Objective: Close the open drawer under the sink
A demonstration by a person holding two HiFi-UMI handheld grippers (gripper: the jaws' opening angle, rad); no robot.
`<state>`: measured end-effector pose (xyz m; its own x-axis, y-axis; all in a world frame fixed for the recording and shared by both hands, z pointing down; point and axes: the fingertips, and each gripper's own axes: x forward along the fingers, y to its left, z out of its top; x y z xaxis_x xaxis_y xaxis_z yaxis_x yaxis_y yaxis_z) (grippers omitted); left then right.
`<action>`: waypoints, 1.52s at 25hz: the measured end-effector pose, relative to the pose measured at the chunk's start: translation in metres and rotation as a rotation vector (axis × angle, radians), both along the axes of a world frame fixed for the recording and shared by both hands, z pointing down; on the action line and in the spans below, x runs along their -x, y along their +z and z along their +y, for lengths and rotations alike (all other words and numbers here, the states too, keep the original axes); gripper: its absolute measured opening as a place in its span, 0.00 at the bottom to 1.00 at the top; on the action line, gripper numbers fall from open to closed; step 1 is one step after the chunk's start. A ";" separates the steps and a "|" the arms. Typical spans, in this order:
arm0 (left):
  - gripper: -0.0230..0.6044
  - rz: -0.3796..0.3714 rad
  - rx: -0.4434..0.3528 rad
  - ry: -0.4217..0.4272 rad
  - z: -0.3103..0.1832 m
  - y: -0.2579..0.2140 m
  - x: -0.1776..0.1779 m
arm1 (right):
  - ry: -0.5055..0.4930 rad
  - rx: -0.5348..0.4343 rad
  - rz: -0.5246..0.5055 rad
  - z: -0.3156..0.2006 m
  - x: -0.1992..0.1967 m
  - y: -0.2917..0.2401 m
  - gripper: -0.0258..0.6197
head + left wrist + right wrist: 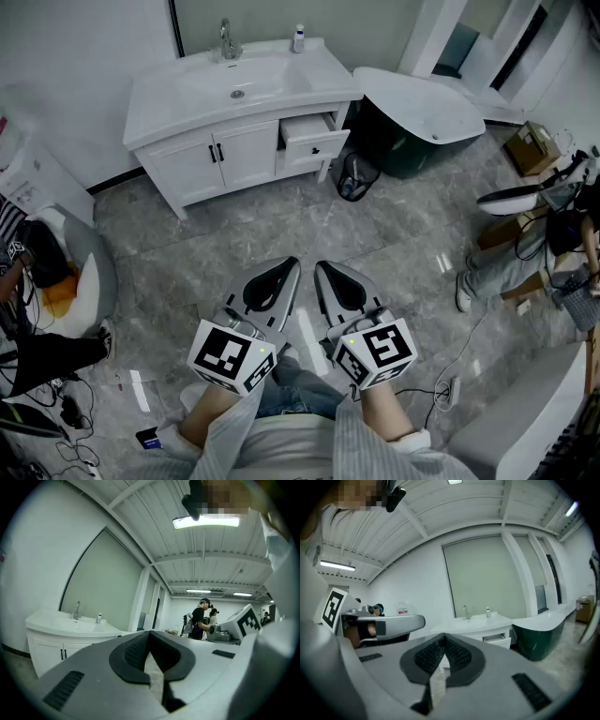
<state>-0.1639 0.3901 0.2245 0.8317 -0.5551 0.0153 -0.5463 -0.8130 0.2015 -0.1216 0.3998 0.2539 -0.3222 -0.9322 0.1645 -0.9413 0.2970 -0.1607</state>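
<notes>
A white vanity [234,150] with a sink [239,80] stands against the far wall. Its right-hand drawer [314,142] is pulled out, a black knob on its front. The same drawer [498,641] shows open in the right gripper view. My left gripper [294,265] and right gripper [319,270] hover side by side over the floor, well short of the vanity. Both are shut with nothing between the jaws. In the left gripper view the vanity [56,641] sits at the left; the left gripper [149,637] hides the drawer.
A dark green bathtub [427,127] stands right of the vanity, a black wire bin [356,176] between them. A seated person [42,281] is at the left, another person [534,253] at the right. Cardboard box [532,148] far right. Cables lie on the grey marbled floor [281,220].
</notes>
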 end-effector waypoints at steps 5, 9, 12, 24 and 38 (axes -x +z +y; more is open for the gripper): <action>0.06 0.006 0.001 -0.001 -0.002 -0.003 -0.005 | 0.002 0.001 -0.012 -0.002 -0.006 0.001 0.05; 0.06 0.002 -0.009 -0.001 0.001 -0.003 -0.010 | -0.008 0.009 -0.015 0.002 -0.007 0.004 0.05; 0.06 0.004 -0.017 -0.005 0.004 -0.003 -0.014 | -0.018 0.005 -0.010 0.005 -0.009 0.004 0.05; 0.06 -0.002 -0.023 -0.042 0.004 -0.003 -0.021 | -0.020 0.009 -0.030 0.012 -0.028 0.007 0.05; 0.06 -0.008 -0.014 -0.001 -0.074 0.011 -0.051 | 0.025 0.031 -0.042 -0.064 -0.058 0.020 0.05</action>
